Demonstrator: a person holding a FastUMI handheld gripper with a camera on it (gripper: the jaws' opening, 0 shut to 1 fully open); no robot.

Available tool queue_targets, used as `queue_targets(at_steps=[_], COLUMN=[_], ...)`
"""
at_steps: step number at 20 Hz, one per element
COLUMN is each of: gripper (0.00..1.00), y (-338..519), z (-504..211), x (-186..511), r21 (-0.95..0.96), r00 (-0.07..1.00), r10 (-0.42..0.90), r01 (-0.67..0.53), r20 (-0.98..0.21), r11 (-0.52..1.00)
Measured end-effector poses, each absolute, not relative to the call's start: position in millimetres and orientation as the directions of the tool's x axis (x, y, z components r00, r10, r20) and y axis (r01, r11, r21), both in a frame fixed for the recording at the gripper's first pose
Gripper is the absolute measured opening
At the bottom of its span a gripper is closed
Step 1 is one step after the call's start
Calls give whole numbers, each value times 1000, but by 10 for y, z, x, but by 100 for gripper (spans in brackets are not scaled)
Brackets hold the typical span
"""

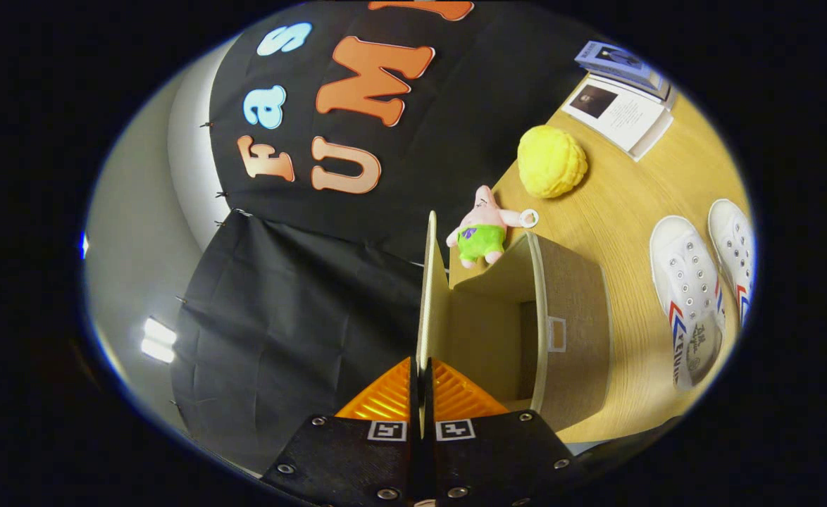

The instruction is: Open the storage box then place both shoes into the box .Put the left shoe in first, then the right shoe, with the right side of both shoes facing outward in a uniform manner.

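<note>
right shoe [734, 257] cut off, book [623, 65] blurred

The gripper [421, 394], at the bottom centre of the frame, has its two fingers pressed nearly together, both clamping the thin edge of the storage box's lid [432, 296] between them.

Brown box [572, 317], white shoes [688, 296] striped red-blue, yellow ball [551, 160].

The wooden table [618, 211] carries the storage box [575, 317], shoes [688, 296], plush toy [482, 229], yellow ball [551, 160] and booklets [621, 105].
</note>
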State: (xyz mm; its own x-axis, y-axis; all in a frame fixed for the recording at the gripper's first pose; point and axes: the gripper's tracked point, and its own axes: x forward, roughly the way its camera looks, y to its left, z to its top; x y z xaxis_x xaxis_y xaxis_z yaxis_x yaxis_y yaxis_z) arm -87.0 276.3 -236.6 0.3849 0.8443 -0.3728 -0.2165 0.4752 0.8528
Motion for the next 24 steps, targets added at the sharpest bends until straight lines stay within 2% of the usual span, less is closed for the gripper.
queue_targets(at_steps=[8,18,20,22,23,24], gripper=[3,3,8,23,52,71], y=[3572,4534,4665,4725,4720,4697], z=[-1962,-2097,-2160,-2238,-2278,-2304], x=[-1096,-1328,-1372,-1361,-1356,-1355], r21=[743,682,651,595,569,546], r00=[414,356,348,348,353,361], r10=[821,833,829,813,804,795], r01=[-381,-479,-513,-556,-573,-584], r20=[-394,-424,-437,-467,-479,-488], r11=[549,552,559,580,591,601])
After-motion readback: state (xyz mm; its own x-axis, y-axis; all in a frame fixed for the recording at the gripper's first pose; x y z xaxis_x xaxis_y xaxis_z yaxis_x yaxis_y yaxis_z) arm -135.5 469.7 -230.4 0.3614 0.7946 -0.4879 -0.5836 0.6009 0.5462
